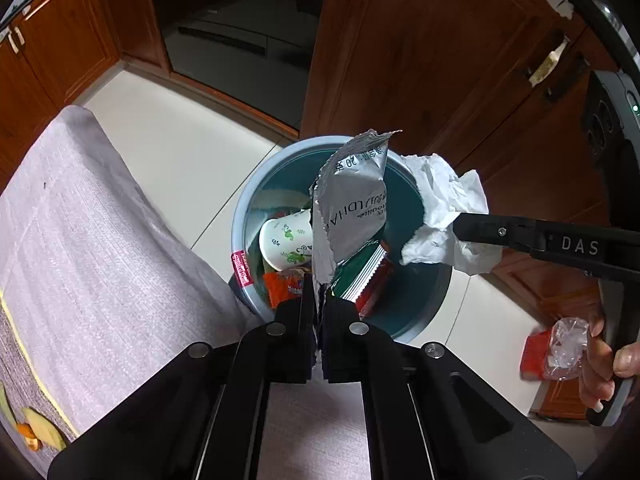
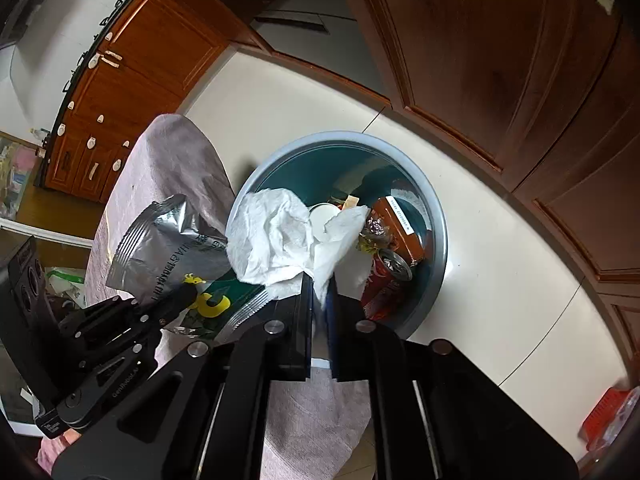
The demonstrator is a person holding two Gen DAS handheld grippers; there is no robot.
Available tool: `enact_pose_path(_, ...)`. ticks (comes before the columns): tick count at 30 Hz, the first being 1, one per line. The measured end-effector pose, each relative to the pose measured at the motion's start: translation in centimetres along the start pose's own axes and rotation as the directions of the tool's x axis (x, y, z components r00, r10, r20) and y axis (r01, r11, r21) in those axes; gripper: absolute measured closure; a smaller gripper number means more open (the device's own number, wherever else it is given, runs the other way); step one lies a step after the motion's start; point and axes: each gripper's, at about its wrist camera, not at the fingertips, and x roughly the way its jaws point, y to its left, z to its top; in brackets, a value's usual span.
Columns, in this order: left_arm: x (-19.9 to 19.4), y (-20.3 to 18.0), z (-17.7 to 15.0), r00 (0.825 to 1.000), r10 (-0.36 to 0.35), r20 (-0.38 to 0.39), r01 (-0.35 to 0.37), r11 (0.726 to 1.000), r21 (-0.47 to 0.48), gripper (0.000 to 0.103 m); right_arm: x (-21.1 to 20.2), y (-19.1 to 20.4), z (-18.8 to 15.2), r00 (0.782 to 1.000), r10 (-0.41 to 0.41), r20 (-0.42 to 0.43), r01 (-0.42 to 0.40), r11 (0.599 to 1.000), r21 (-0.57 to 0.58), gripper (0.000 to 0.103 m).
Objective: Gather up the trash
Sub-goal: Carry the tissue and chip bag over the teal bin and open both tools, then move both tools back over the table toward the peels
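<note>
Your left tongs (image 1: 318, 300) are clamped on a torn silver foil packet (image 1: 352, 208), held over the open bin (image 1: 256, 184); your right tongs (image 2: 320, 292) pinch a crumpled white tissue (image 2: 272, 236) above the same bin's rim; both pairs point steeply down; inside the bin lie a paper cup (image 1: 286, 244), a red can (image 2: 386, 276) and wrappers; the bin stands on the pale floor (image 1: 180, 148), touching the cloth-covered desk (image 1: 80, 220) at its edge.

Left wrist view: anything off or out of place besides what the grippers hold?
Yes. A red packet with clear plastic on it lies on the floor right of the bin, not in it. Fruit peel scraps sit on the cloth-covered table at lower left. No spill or damage shows.
</note>
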Motion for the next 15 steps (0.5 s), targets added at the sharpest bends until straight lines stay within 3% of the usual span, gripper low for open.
enact_pose_path(3,0.3,0.0,0.1,1.0,-0.011,-0.013,0.011,1.0,-0.007,0.096,0.4,0.1,0.2,1.0,-0.002,-0.009,0.002,1.0,0.003,0.095)
enact_pose_path(5,0.5,-0.2,0.3,1.0,-0.013,-0.016,0.013,1.0,-0.005,0.078,0.7,0.0,0.4,1.0,-0.002,-0.016,0.002,1.0,0.008,0.092)
enact_pose_path(6,0.4,-0.2,0.3,1.0,-0.007,-0.009,0.007,1.0,-0.001,0.056,0.7,-0.1,0.3,1.0,-0.002,-0.017,0.002,1.0,0.01,0.086)
enact_pose_path(7,0.1,-0.2,0.3,1.0,0.002,0.009,-0.002,1.0,0.003,0.046,0.7,-0.1,0.4,1.0,-0.003,-0.016,0.003,1.0,0.013,0.082)
enact_pose_path(9,-0.2,-0.3,0.3,1.0,0.0,0.024,0.0,1.0,0.008,0.042,0.6,0.0,0.5,1.0,-0.008,-0.009,0.009,1.0,0.01,0.056)
enact_pose_path(11,-0.2,-0.3,0.5,1.0,-0.006,0.019,0.006,1.0,0.006,0.035,0.6,0.1,0.6,1.0,-0.013,-0.004,0.013,1.0,0.004,0.052)
enact_pose_path(14,-0.7,-0.3,0.4,1.0,-0.002,0.018,0.002,1.0,-0.007,0.029,0.6,0.1,0.8,1.0,0.002,-0.012,-0.002,1.0,0.025,0.031)
enact_pose_path(15,-0.9,-0.2,0.4,1.0,-0.004,0.018,0.004,1.0,-0.011,0.027,0.5,0.1,0.8,1.0,0.007,-0.008,-0.007,1.0,0.029,0.03)
